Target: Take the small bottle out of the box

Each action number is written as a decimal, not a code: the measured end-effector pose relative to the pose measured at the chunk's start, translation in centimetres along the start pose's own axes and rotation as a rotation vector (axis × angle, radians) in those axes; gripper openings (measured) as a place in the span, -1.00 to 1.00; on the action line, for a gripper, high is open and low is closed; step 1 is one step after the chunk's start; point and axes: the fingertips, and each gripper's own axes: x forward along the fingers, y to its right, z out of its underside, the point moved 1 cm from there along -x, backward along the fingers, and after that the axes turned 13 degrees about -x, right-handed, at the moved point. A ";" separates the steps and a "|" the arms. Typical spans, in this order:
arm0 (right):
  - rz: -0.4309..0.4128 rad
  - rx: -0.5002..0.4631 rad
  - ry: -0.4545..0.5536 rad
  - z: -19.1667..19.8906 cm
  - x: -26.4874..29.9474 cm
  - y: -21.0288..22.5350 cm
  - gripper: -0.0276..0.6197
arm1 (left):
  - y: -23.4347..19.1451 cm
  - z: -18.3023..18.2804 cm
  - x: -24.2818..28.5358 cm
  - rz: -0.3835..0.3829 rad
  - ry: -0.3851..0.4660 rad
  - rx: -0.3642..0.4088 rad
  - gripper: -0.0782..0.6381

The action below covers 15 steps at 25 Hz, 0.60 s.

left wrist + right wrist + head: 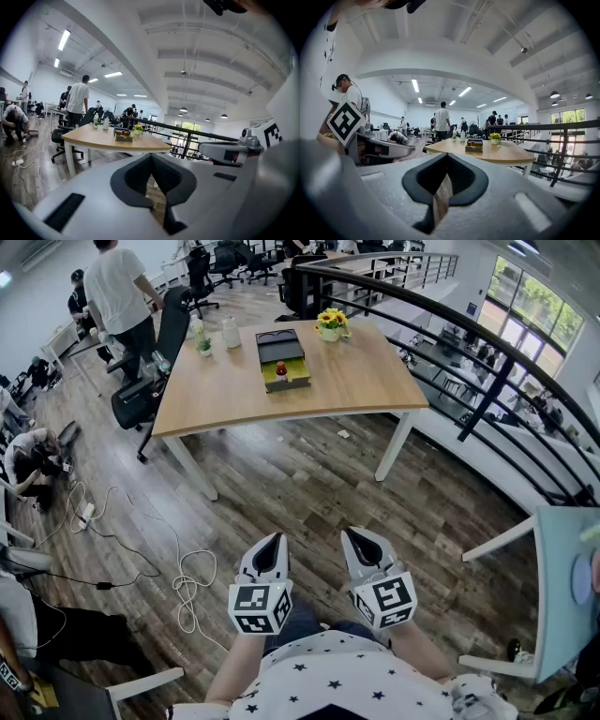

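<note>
Shirt [328,676]: star-printed, bottom centre of the head view, nearest of all.
Left hand-held gripper [274,542]: lower centre of the head view, just left of its twin. Jaws closed together with nothing between them. In the left gripper view [151,156], dark pads meeting, only floor seen past them.
Right hand-held gripper [355,536]: lower centre, just right of the other. Jaws likewise closed and holding nothing. Same meeting pads in the right gripper view [446,157].
Floor [291,488]: dark wood planks across the middle of the head view, lying between both jaw tips and the counter.
Cables [183,582]: white loops on the floor, lower left.
Counter [361,381]: light wood top on white legs, upper centre, well apart from both tools.
Box [280,345]: dark, near the middle of the counter top, with a yellowish compartment at its near end.
Small bottle [279,368]: red-topped, in the near end of the box, untouched, far beyond and above both jaw tips. Up and left of the jaws in the left gripper view [123,133], up and right of them in the right gripper view [472,145].
Flower pot [330,326]: yellow blooms, right of the box toward the far edge.
Two pale bottles [231,332]: far left part of the counter.
Office chair [155,367]: black, upper left beside the counter.
Railing [487,357]: dark, curving from top centre down the right side.
</note>
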 end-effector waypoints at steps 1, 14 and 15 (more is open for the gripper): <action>0.000 -0.002 0.006 -0.2 -0.6 -0.2 -0.90 | 0.5 0.0 -0.4 0.007 0.004 0.002 -0.77; -0.005 -0.008 0.006 -0.2 -4.5 -2.3 -0.90 | 2.7 1.2 -3.3 0.029 0.005 0.012 -0.77; -0.007 -0.010 0.007 -0.2 -4.7 -2.3 -0.90 | 2.7 1.4 -3.4 0.028 0.005 0.012 -0.77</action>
